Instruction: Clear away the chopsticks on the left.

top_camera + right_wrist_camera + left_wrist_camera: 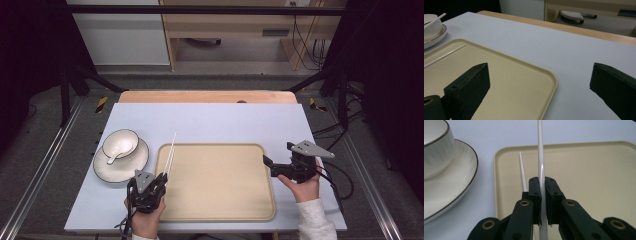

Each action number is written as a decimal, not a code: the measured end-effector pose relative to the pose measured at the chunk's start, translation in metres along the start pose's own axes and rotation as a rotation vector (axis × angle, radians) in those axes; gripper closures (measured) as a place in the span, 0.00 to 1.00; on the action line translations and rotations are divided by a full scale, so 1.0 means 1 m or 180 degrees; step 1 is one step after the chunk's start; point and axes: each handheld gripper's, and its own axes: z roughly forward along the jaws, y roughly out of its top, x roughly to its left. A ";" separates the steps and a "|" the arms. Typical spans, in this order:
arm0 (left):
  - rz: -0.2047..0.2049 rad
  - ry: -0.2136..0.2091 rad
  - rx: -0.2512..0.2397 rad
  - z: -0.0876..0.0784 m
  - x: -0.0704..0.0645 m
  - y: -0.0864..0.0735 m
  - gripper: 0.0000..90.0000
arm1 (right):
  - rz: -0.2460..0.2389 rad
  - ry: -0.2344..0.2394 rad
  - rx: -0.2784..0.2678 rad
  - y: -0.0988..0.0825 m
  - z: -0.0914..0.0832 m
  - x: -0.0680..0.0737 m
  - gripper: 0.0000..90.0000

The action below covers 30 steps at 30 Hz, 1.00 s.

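No brand, label or writing can be read on anything here.

The left gripper point(161, 179) sits at about 7 o'clock on the worktop point(210, 120), its black jaws clamped on a slim white chopstick point(541, 170). That stick is round, glossy and tapered, and in the left gripper view it runs straight up between the two pads, pinched tight. A second chopstick point(523, 175), equally thin and pale, lies just to the left of the held one, over the left rim of the tray point(220, 212); whether the two sticks touch cannot be told. In the high view both point toward 12 o'clock, their tips reaching past the tray's far left corner.

The tray is a beige, matte rectangle with rounded corners and a low raised lip, set in the middle of the pale blue-grey worktop, whose far edge shows a strip of light wood.

At 9 o'clock stands a white plate point(107, 170) with fine ribbing and a thin dark rim line. On it sits a matching bowl point(120, 142) holding a white spoon point(116, 156).

The right gripper point(267, 161), at about 4 o'clock beside the tray's right edge, has its jaws spread wide with nothing between them; a grey three-cornered plate rides on top.
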 end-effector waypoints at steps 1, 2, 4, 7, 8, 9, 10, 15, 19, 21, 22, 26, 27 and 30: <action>-0.0007 0.0011 0.0008 0.001 -0.001 -0.002 0.94 | -0.0007 0.0008 0.0004 0.000 0.000 0.000 0.04; -0.0013 0.0008 0.0008 0.002 -0.002 -0.003 0.94 | -0.0001 0.0007 0.0002 0.000 0.001 0.000 0.04; -0.0012 0.0006 0.0023 0.004 -0.004 -0.008 0.94 | -0.0005 0.0014 0.0019 0.000 0.001 0.000 0.04; -0.0015 0.0010 0.0043 0.007 -0.006 -0.012 0.94 | -0.0011 0.0014 0.0021 -0.001 0.001 0.001 0.04; -0.0014 0.0016 0.0055 0.008 -0.007 -0.014 0.94 | -0.0009 0.0012 0.0021 -0.001 0.001 0.001 0.04; -0.0016 0.0014 0.0065 0.010 -0.008 -0.015 0.94 | -0.0010 0.0012 0.0024 -0.001 0.001 0.000 0.04; -0.0022 0.0016 0.0075 0.011 -0.009 -0.017 0.94 | -0.0011 0.0011 0.0025 -0.001 0.001 0.000 0.04; -0.0007 0.0012 0.0162 0.017 -0.012 -0.022 0.94 | -0.0010 0.0009 0.0034 -0.001 0.002 0.001 0.04; 0.0000 0.0019 0.0198 0.021 -0.014 -0.024 0.94 | -0.0013 0.0009 0.0038 -0.001 0.003 0.001 0.04; 0.0006 0.0032 0.0216 0.022 -0.014 -0.023 0.94 | -0.0011 0.0008 0.0039 -0.001 0.003 0.001 0.04; -0.0001 0.0031 0.0224 0.022 -0.014 -0.023 0.94 | -0.0014 0.0008 0.0042 -0.001 0.003 0.001 0.04; 0.0001 0.0028 0.0267 0.025 -0.015 -0.022 0.94 | -0.0026 0.0012 0.0052 -0.002 0.004 0.001 0.04; -0.0003 0.0030 0.0281 0.027 -0.015 -0.022 0.94 | -0.0023 0.0012 0.0052 -0.002 0.003 0.001 0.04; 0.0004 0.0041 0.0332 0.030 -0.015 -0.021 0.94 | -0.0014 0.0010 0.0049 -0.001 0.003 0.001 0.04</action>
